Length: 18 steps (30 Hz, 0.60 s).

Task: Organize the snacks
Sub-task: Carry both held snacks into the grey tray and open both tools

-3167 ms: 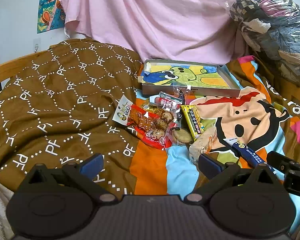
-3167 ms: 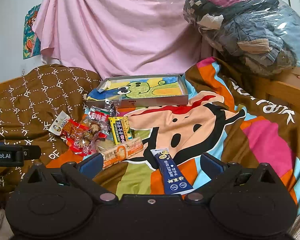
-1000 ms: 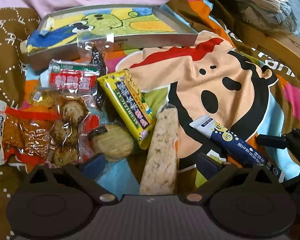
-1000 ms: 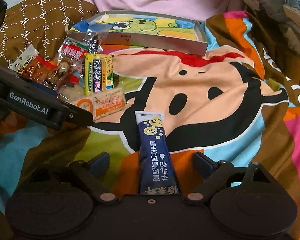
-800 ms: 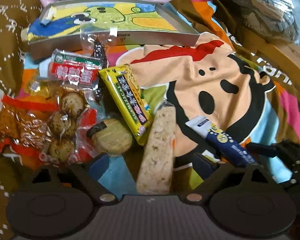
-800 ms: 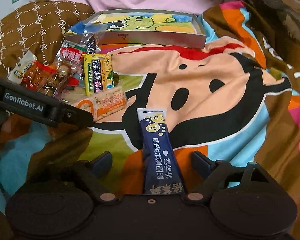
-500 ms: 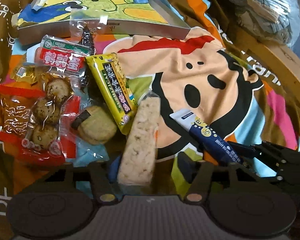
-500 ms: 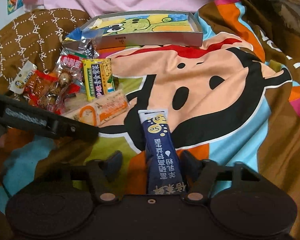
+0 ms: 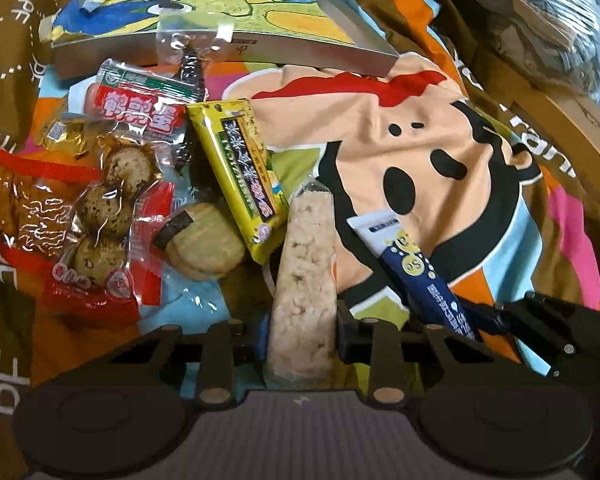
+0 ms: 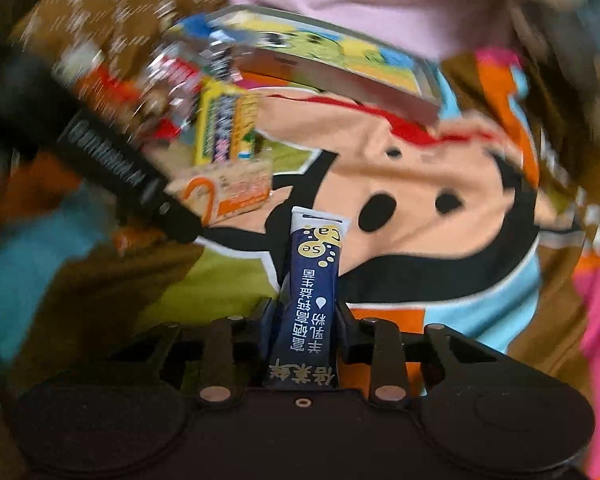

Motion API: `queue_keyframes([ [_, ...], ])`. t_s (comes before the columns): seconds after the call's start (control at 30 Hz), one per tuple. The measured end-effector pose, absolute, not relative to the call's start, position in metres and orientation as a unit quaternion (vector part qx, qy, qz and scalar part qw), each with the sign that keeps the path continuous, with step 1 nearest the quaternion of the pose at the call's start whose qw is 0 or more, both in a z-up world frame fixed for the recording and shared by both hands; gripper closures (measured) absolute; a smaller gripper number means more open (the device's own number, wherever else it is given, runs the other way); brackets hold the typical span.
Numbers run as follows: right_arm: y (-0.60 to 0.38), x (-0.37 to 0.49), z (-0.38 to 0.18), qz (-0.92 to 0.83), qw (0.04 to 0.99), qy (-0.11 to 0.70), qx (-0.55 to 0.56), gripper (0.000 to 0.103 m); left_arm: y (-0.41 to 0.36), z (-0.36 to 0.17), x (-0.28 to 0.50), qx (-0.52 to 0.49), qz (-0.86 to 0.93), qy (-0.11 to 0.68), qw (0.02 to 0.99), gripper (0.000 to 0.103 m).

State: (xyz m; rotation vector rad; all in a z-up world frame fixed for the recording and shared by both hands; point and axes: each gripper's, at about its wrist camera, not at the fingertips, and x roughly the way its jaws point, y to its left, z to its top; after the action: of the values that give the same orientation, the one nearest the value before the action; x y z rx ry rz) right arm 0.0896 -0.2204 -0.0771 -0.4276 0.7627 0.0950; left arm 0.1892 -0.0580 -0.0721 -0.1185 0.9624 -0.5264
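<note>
Both grippers have come down from well above the bed to the snacks and closed their fingers, each on a snack. The left gripper [image 9: 302, 326] has its fingers clamped on the near end of the long puffed-rice bar in clear wrap [image 9: 306, 272], which points away from the camera across the cartoon-print bedspread [image 9: 384, 132]. The right gripper [image 10: 302, 320] has its fingers clamped on the near end of the dark-blue stick sachet with a white tip [image 10: 314, 276]; the sachet's far end reaches over the black outline of the cartoon face. The right wrist view is blurred, so details of the far snacks there are unclear.

In the left wrist view the sachet lies just right of the rice bar, and the right gripper's black fingers grip its lower end. Left of the bar lie a yellow rectangular packet with green lettering [image 9: 240, 172], a round biscuit with a dark band in clear wrap [image 9: 204, 242], a red-edged clear pack of three speckled eggs [image 9: 108, 216] and a red-and-green sausage packet [image 9: 140, 108]. Beyond them sits a shallow grey box with a green cartoon creature painted inside [image 9: 228, 46], with nothing in it. A brown patterned quilt [image 9: 4, 40] lies at the left edge.
</note>
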Motion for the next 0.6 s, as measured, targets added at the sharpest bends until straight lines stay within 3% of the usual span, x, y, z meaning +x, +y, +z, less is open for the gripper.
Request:
queue_keyframes([
  [0.23,-0.199,0.071,-0.09,0.033,0.876,0.307,-0.369,0.073,-0.055,-0.068,0.174,-0.088,-0.24,0.473,0.843,0.07],
  [0.6,-0.203,0.068,-0.08,-0.014,0.877,0.246,-0.411,0.074,-0.041,-0.065,0.162,-0.187,-0.264,0.478,0.817,0.07],
])
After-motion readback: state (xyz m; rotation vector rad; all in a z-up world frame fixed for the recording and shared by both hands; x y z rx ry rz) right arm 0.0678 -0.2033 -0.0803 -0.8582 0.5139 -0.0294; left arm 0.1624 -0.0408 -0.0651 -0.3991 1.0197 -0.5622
